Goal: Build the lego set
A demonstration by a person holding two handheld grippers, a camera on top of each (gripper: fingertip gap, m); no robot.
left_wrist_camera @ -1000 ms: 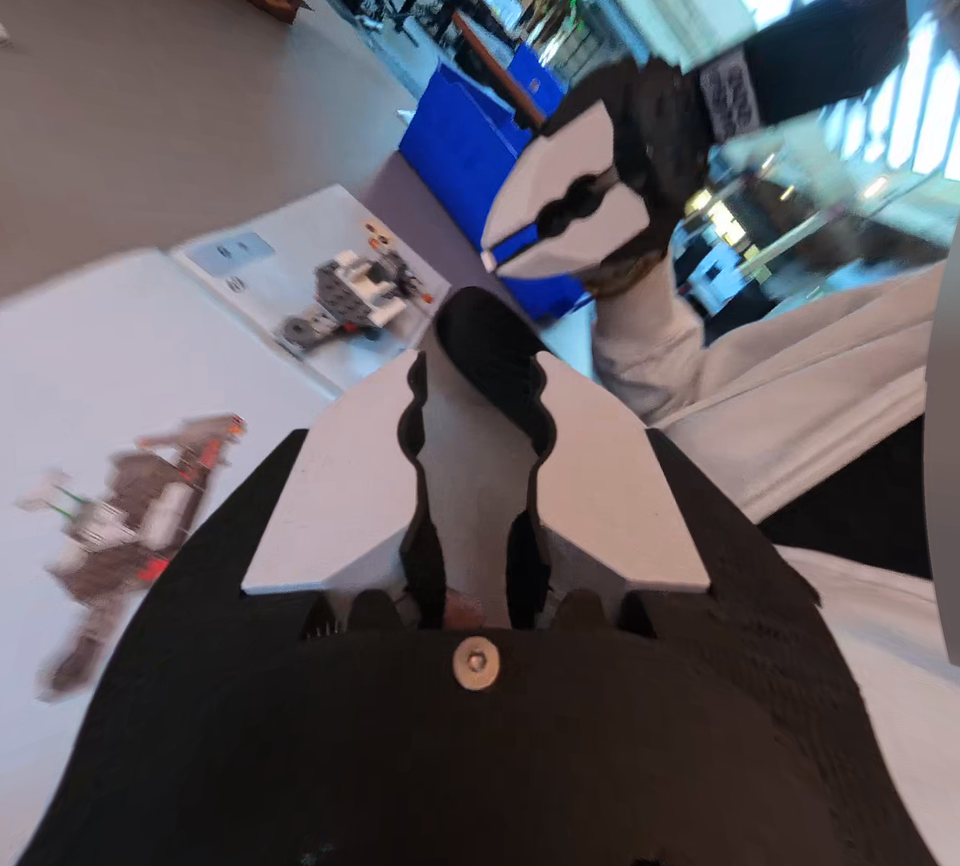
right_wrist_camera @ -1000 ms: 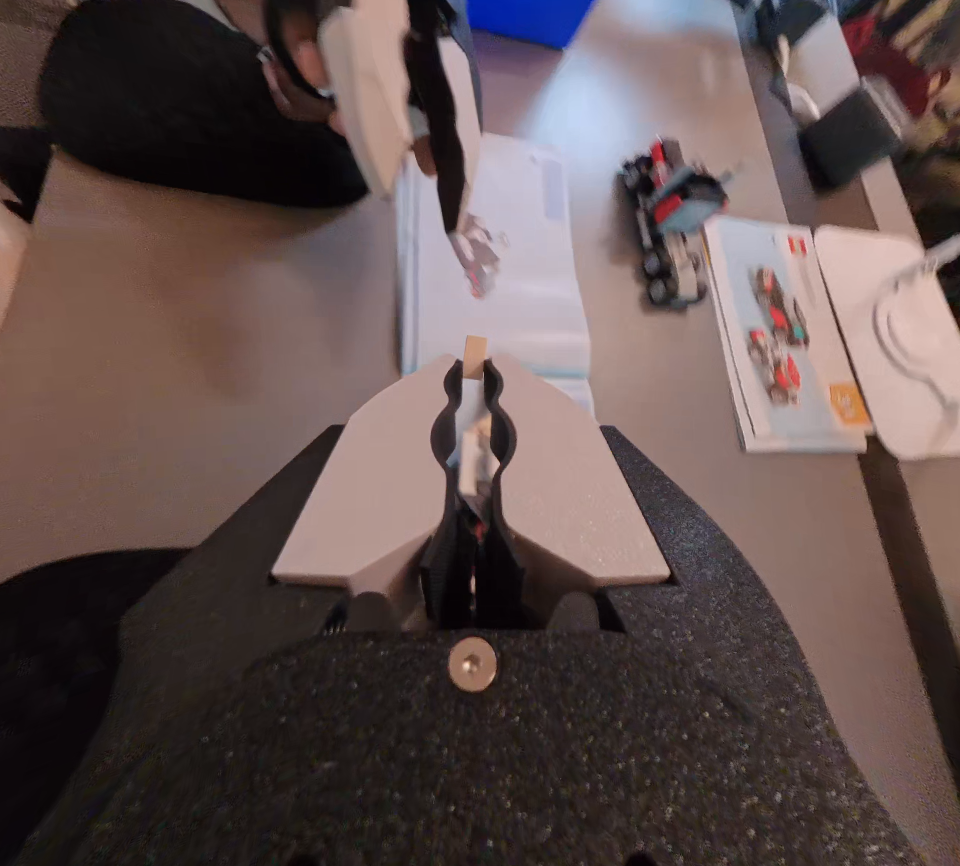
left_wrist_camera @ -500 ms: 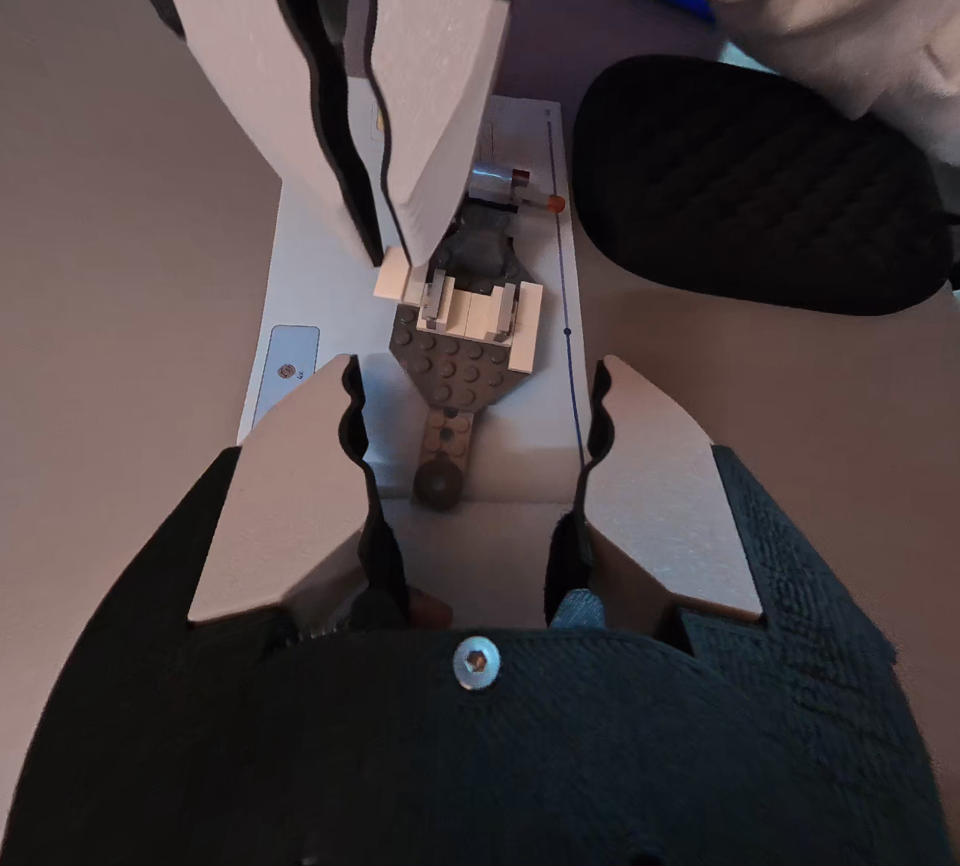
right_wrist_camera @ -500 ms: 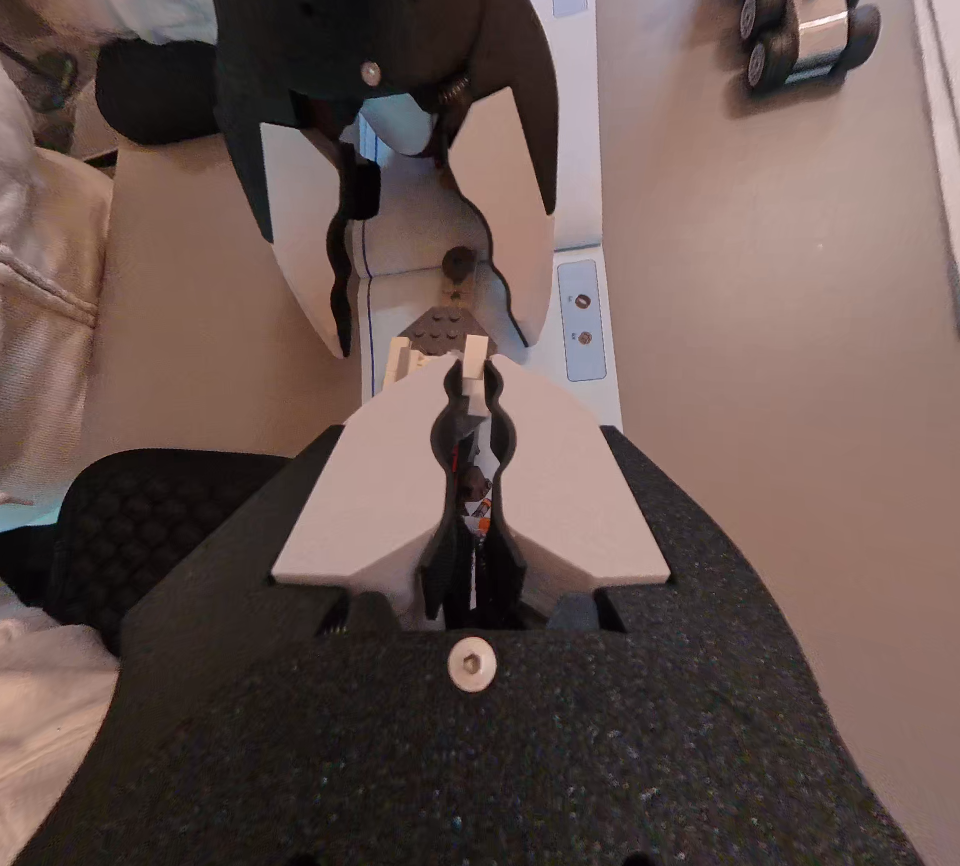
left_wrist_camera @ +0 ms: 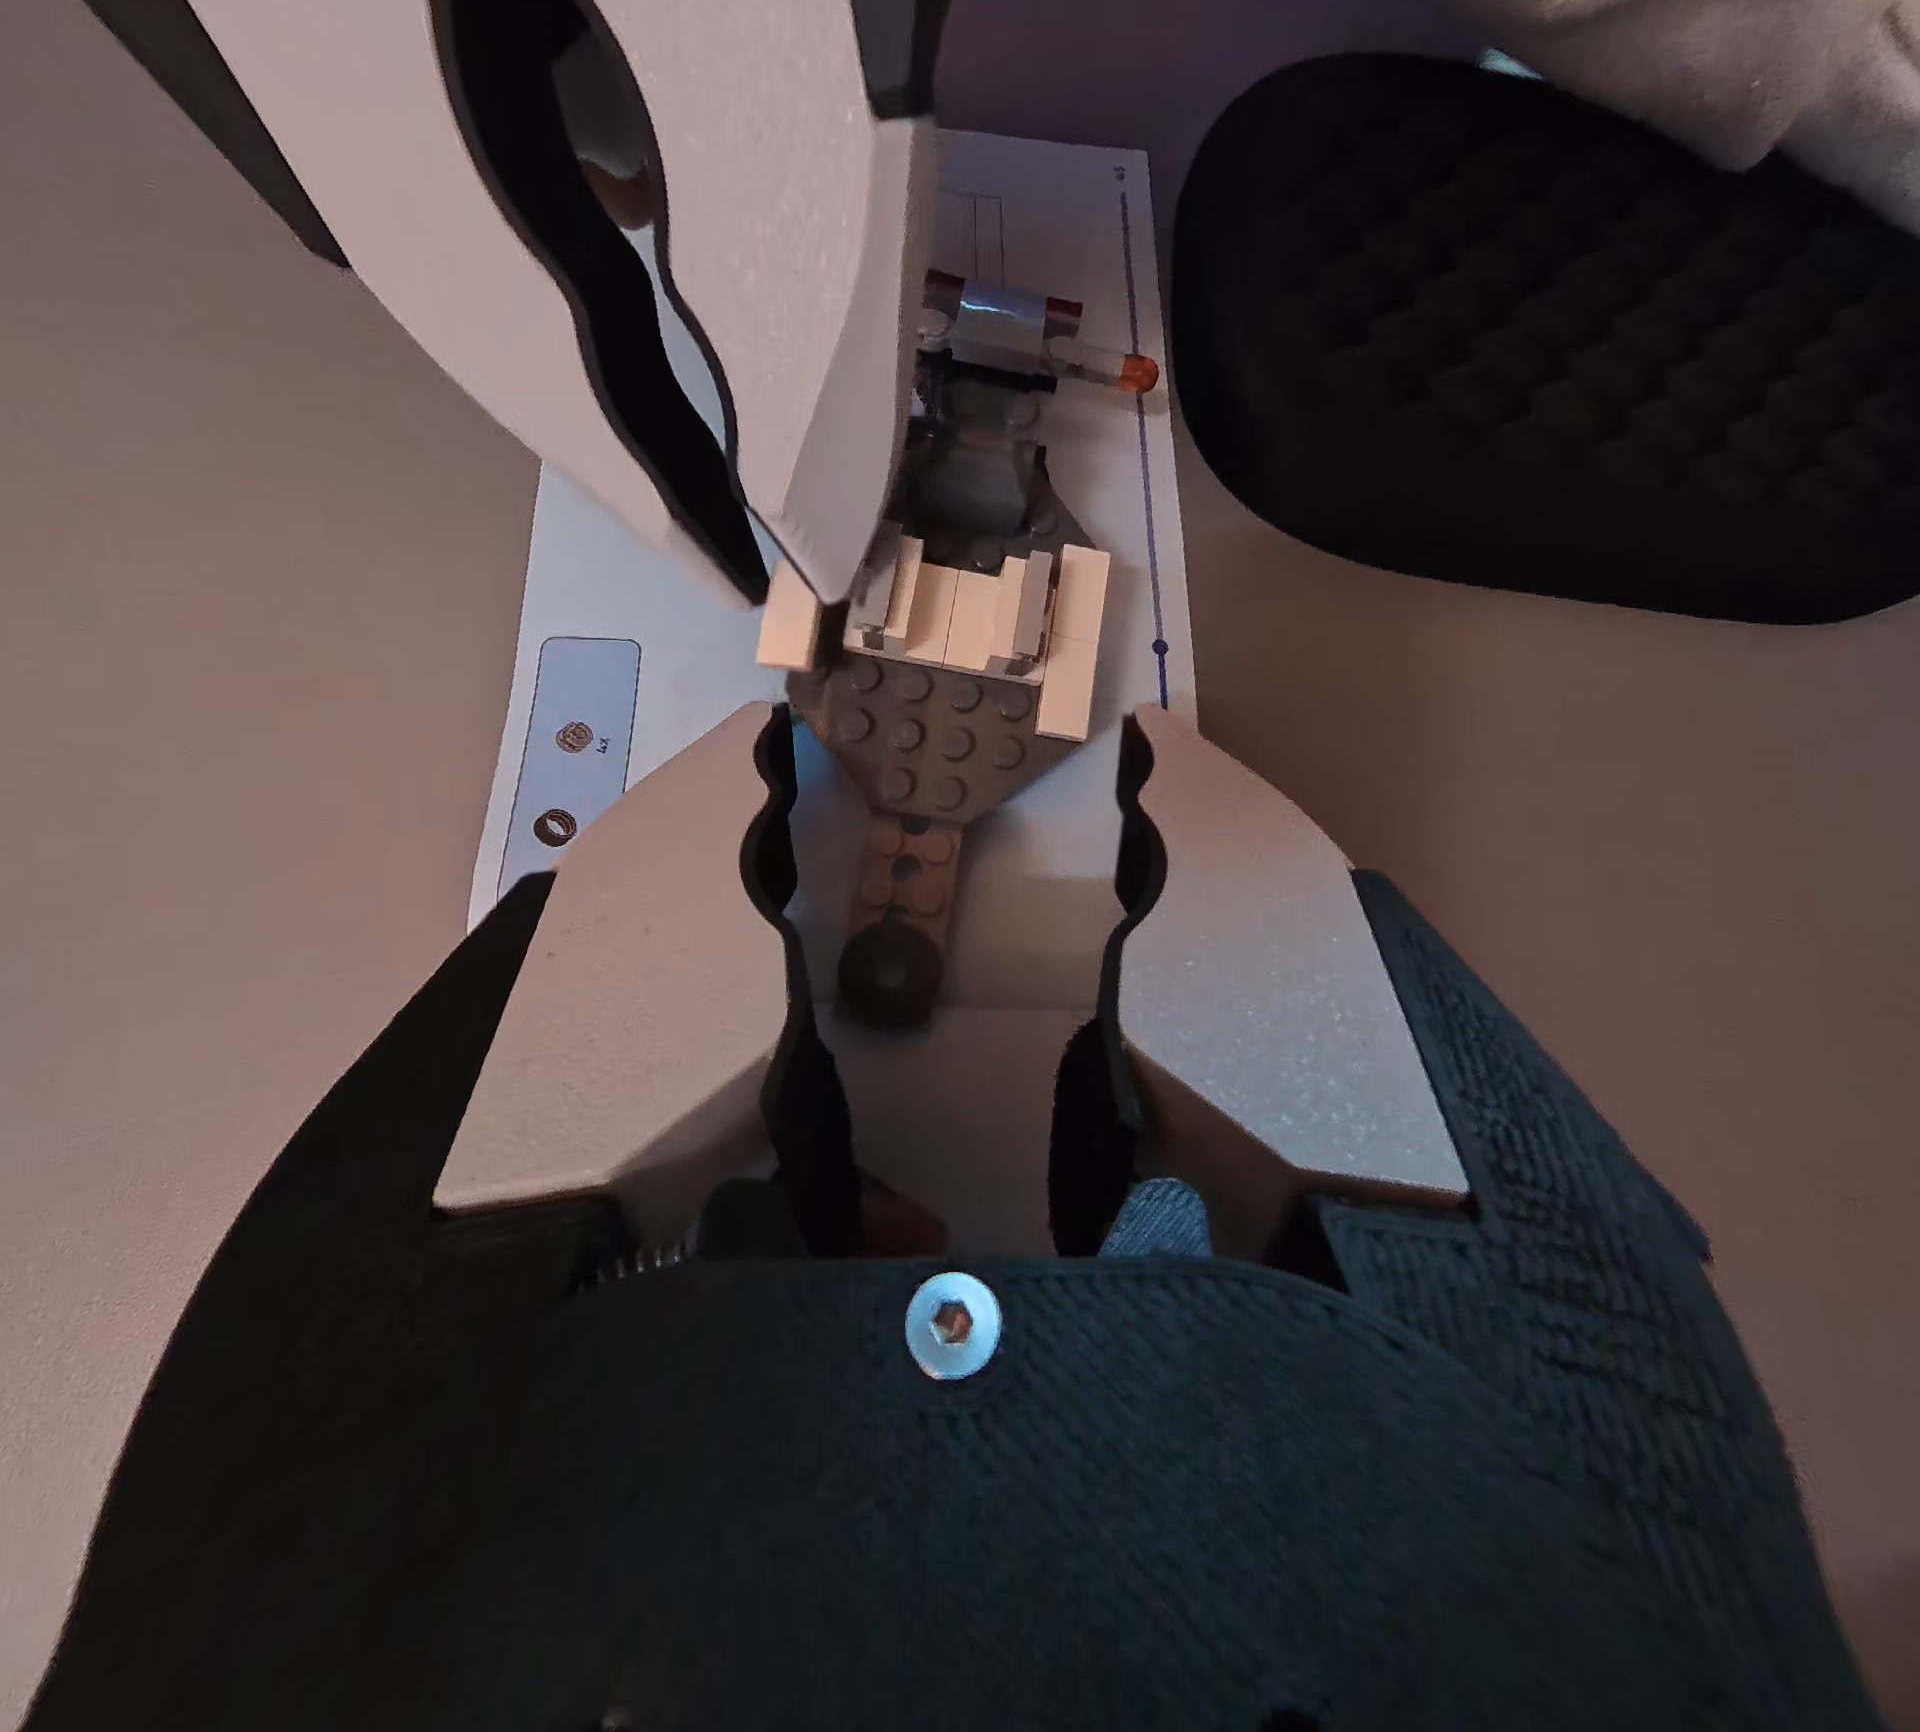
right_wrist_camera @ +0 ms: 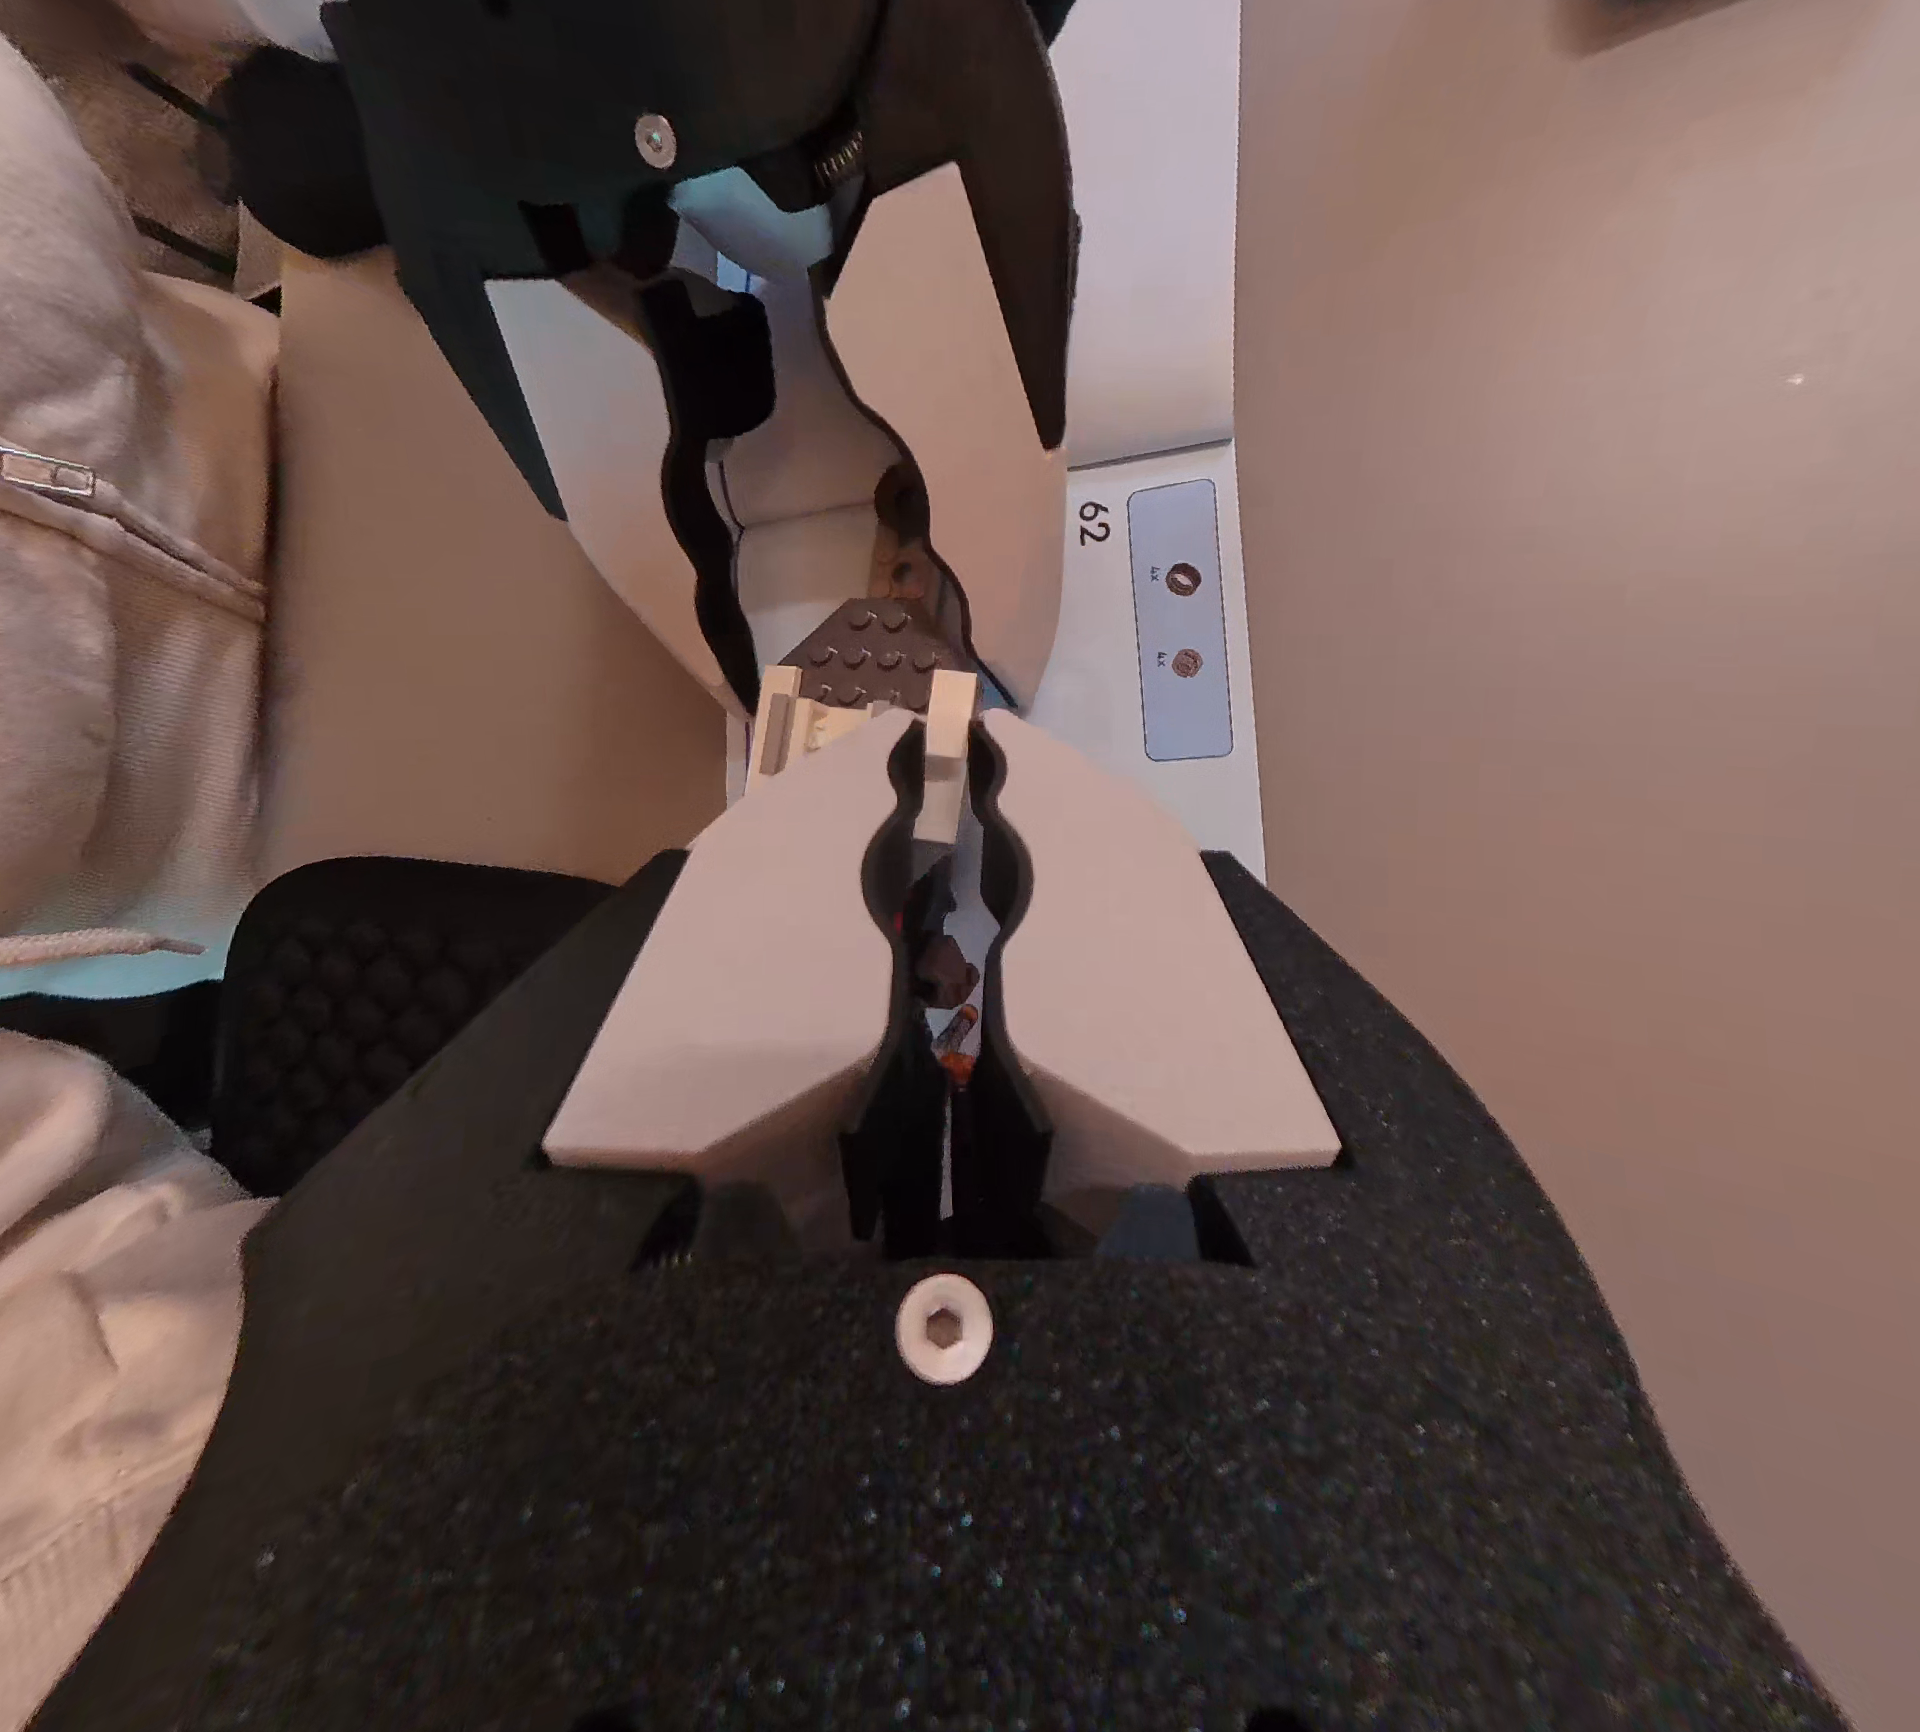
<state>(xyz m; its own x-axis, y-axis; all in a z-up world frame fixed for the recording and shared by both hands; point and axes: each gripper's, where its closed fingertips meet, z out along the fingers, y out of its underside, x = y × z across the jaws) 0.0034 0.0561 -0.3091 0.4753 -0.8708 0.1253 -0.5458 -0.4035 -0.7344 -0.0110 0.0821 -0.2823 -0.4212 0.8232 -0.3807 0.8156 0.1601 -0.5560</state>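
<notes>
Tan tabletop (left_wrist_camera: 260,747) carrying an open instruction booklet (left_wrist_camera: 665,674); on the booklet, the lego model (left_wrist_camera: 935,726). Left gripper (left_wrist_camera: 951,726) spread, straddling the model; right gripper (right_wrist_camera: 943,726) clamping a white plate (right_wrist_camera: 940,778).

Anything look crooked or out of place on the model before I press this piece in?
Nothing looks broken or spilled. The tan brick held by the right gripper sits off the left edge of the model, lower than the matching tan row, so it is not seated yet. The left gripper is open around the model.
</notes>
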